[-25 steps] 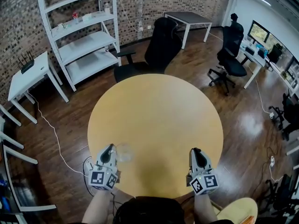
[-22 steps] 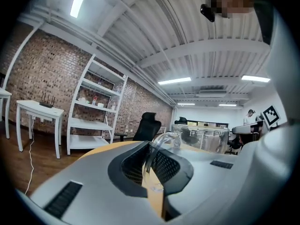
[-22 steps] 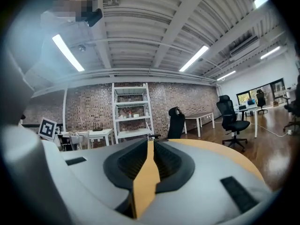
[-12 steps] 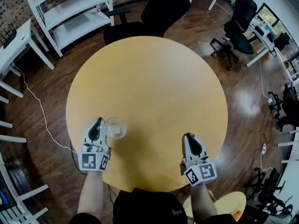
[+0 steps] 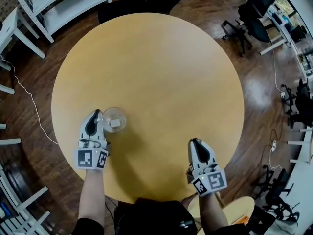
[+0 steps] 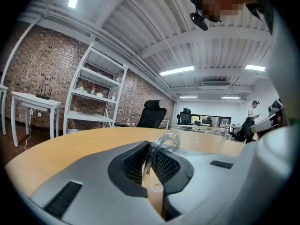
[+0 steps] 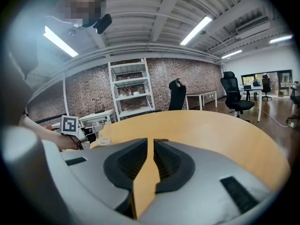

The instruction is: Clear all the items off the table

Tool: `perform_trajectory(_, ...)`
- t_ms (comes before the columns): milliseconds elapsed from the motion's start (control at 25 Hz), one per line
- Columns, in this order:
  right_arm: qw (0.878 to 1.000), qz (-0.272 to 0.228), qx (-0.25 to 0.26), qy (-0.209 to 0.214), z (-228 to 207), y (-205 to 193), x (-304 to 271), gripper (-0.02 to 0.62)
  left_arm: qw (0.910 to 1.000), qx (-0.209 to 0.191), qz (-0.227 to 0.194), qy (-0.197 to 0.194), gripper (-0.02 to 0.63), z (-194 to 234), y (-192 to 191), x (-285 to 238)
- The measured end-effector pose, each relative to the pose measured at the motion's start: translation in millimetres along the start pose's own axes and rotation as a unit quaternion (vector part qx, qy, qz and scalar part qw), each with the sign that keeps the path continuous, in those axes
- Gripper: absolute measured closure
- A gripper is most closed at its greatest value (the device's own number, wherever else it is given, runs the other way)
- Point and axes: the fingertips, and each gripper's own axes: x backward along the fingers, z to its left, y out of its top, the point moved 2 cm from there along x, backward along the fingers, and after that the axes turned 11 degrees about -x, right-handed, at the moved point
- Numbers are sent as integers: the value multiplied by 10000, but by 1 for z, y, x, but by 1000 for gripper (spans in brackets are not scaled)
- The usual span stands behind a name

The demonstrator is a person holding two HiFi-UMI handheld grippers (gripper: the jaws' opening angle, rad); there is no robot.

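The clear glass (image 5: 114, 120) is hard to make out, because the yellow of the round table (image 5: 156, 58) shows through it. It is at the near left part of the table. From the head view I cannot tell if its base touches the tabletop. A pale patch is visible inside it, but whether this is some content or only a reflection is not clear. The left gripper (image 5: 99, 118) is clenched on the wall of the glass; in the left gripper view the curved rim rises between the jaws. The right gripper (image 5: 195, 142), at the near right, has its jaws closed together with nothing between them.
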Motion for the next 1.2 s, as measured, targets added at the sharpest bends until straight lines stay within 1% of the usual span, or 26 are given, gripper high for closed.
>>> perform_trajectory(240,9999,71,-116,35,-6,-3,-12,551,9999,-7,112,124,606,10,-18,-9)
perform_trajectory(360,9997,116,-212,72,-8,-5,-18,551,9998,-110,108,144,606,14,-19,-14)
perform_trajectory(600,9993,285,-197,155,-2,-9,-26,551,9990,-374,188,162,606,13,-17,-13)
perform_trajectory(920,9991,306,-176,255,4,-8,-29,551,9939,-750,626,520,606,14,-22,-10)
perform_trajectory(1000,9992,266,-205,223,3,-6,-28,551,9925,-739,757,613,606,17,-24,-10)
perform_trajectory(1160,9989,66,-444,113,-3,2,-19,551,9905,-620,946,782,606,23,-30,-6)
perform_trajectory(1200,9988,42,-467,104,-3,3,-17,551,9898,-619,974,830,591,25,-31,-4)
